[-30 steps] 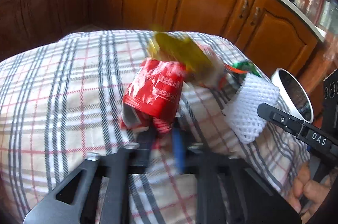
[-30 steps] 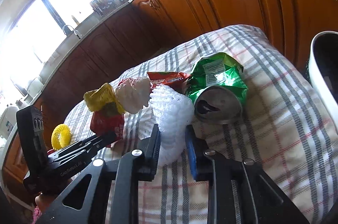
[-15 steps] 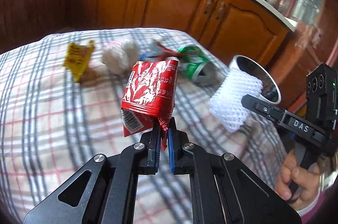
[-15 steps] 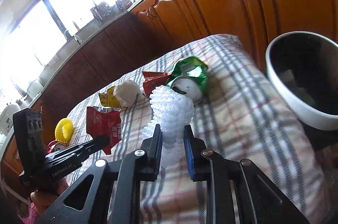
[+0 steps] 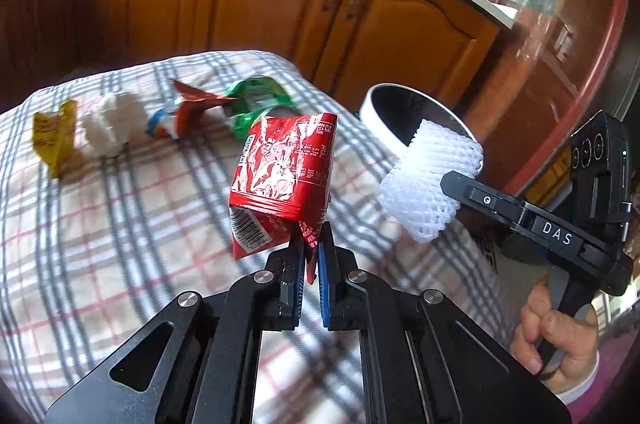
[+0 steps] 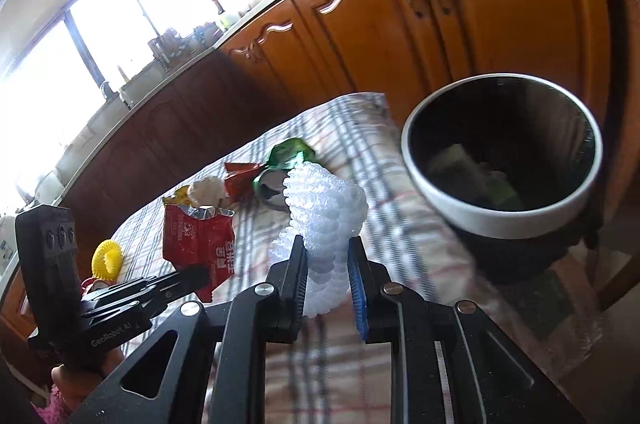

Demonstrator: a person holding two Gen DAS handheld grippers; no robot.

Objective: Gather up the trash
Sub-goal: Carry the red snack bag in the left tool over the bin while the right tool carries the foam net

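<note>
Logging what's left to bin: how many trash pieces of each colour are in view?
Red wrappers: 2
White foam nets: 2
Green can: 1
Yellow wrapper: 1
Yellow ring: 1
Total: 7

The wrapper (image 5: 286,168) is red and the foam net (image 5: 430,180) white. The tablecloth (image 5: 120,224) is cream with grey and red checks; the bin (image 6: 500,216) has a white rim.

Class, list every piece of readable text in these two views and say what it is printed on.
"DAS": on the right tool's arm.
"GenRobot.AI": on the left tool's arm.
Red wrapper: small numbers, Chinese print and a barcode, too small to read reliably.
Yellow wrapper, green can: print blurred.
</note>
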